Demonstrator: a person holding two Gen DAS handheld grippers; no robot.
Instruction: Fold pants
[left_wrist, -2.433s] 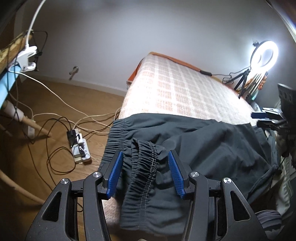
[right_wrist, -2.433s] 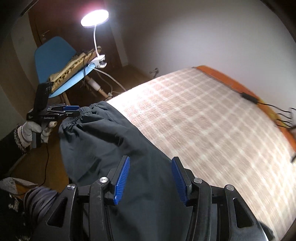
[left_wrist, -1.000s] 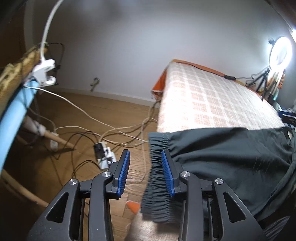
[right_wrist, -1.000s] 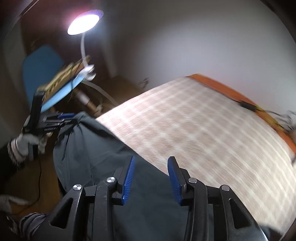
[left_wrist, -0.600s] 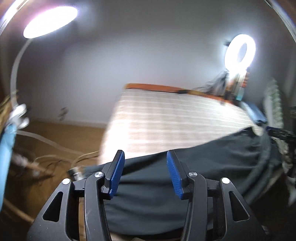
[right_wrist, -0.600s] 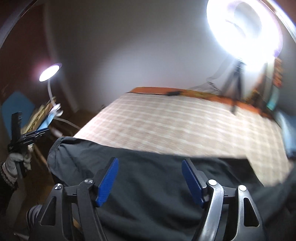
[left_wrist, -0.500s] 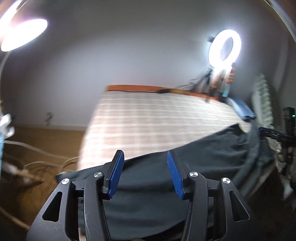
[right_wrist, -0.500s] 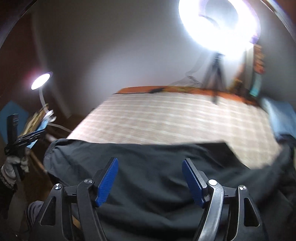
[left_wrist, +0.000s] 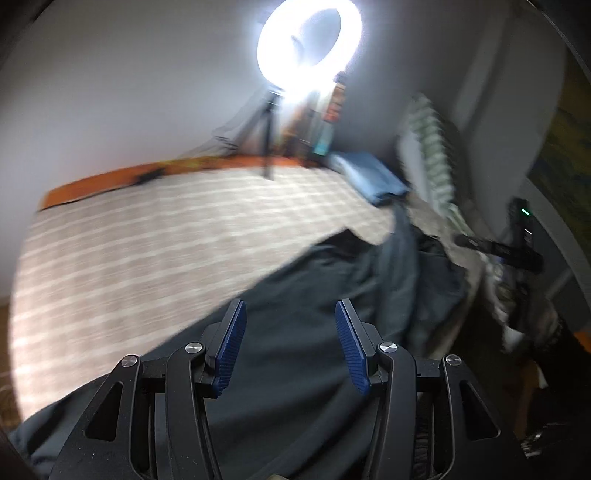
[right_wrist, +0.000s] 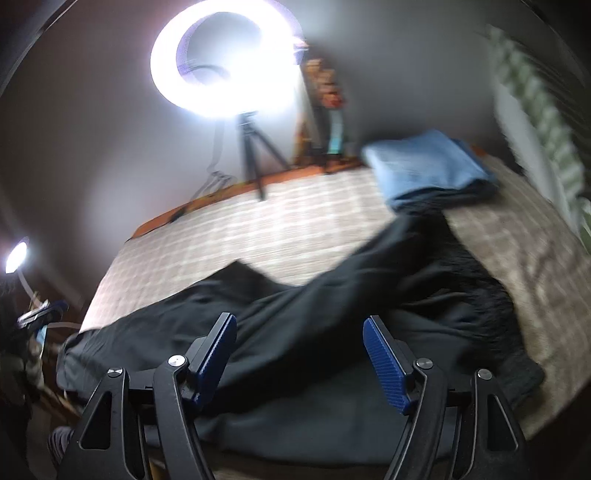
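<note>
One pair of dark pants (right_wrist: 332, 295) lies spread across the near edge of the bed (right_wrist: 295, 221), on the checked cover; both frames are motion-blurred. In the right wrist view one leg runs up and right to a folded blue cloth (right_wrist: 424, 166) at the far corner, and the cloth's end seems to touch it. A shorter point of fabric pokes up near mid-bed. The near part hangs over the bed edge, under both grippers.

Left gripper (left_wrist: 288, 345): jaws parted, blue pads clear of the fabric, nothing pinched; pants only behind the gap. Jaws recently widened, now steady.

Right gripper (right_wrist: 299, 358): jaws wider apart, pads free, nothing held; opened recently too, now steady. It also shows small at the right edge of the left wrist view (left_wrist: 476, 242), over rumpled bedding.

Ring light (right_wrist: 225, 59) on a tripod (right_wrist: 255, 158) stands behind the bed's far edge, blown out. Desk lamp (right_wrist: 16, 258) glows at far left in the right view. Grey wall behind.
</note>
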